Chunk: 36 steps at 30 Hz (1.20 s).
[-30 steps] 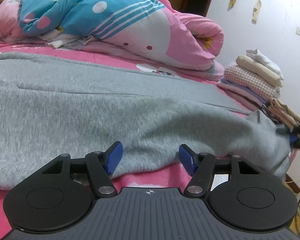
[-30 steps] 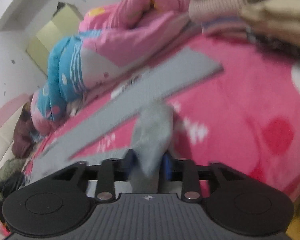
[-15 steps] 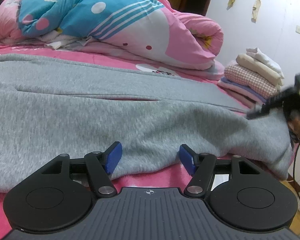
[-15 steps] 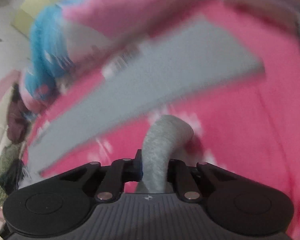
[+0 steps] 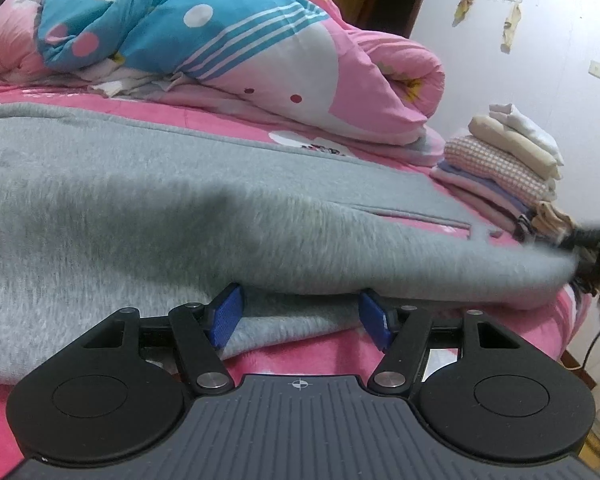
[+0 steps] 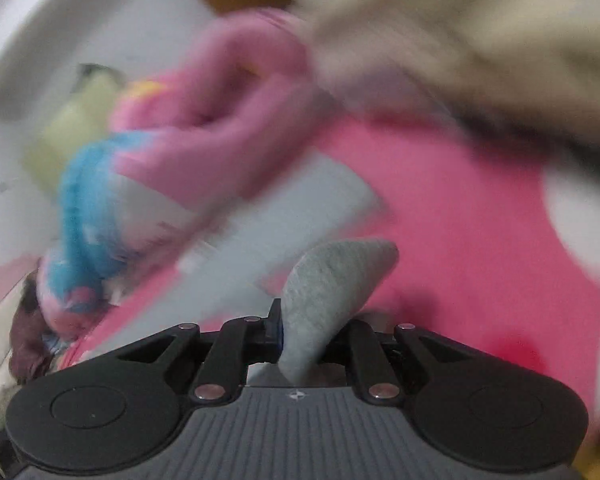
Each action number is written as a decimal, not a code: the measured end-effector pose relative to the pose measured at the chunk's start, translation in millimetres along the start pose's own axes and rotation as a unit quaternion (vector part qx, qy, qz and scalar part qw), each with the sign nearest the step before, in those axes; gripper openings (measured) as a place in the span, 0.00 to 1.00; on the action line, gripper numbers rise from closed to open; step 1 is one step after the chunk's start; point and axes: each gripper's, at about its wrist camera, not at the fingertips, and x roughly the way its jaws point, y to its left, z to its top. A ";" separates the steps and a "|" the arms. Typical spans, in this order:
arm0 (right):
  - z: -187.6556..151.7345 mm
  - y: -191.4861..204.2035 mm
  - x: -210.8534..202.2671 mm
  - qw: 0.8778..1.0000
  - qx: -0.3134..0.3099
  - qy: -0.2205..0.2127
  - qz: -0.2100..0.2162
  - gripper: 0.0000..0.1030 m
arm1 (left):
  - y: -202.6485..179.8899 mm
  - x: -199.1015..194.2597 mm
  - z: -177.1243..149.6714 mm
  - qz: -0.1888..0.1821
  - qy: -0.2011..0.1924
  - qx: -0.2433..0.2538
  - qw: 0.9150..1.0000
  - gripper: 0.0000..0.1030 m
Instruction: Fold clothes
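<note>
My right claw point(image 6: 316, 344) pinches the grey garment point(image 5: 180, 216) to carry its end over; my left claw point(image 5: 300, 316) gapes empty at the near hem on the bed point(image 5: 300, 344)

My left gripper point(image 5: 300, 318) sits low at the near edge of the bed point(image 5: 312, 350), fingers spread either side of the sweatpants' point(image 5: 140, 240) near fold. The sweatpants stretch across the bed ahead of me. Behind them lies the rolled quilt point(image 5: 228, 48); far right, the stack of folded clothes point(image 5: 504, 160). My right gripper point(image 6: 304, 336) pinches the sweatpants' end.
</note>
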 end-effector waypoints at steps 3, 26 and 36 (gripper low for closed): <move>-12.6 -28.1 -0.2 0.998 0.054 0.008 -0.005 0.13 | 1.2 -1.4 -1.0 -0.002 -0.001 0.001 1.000 0.62; -41.2 120.8 -15.0 0.914 -0.406 -0.020 0.001 0.56 | 6.7 -9.4 -2.2 -0.011 0.001 0.000 1.000 0.63; -48.6 163.1 4.5 0.871 -0.487 -0.002 0.064 0.57 | 2.9 -8.8 -4.4 -0.002 0.003 0.018 1.000 0.63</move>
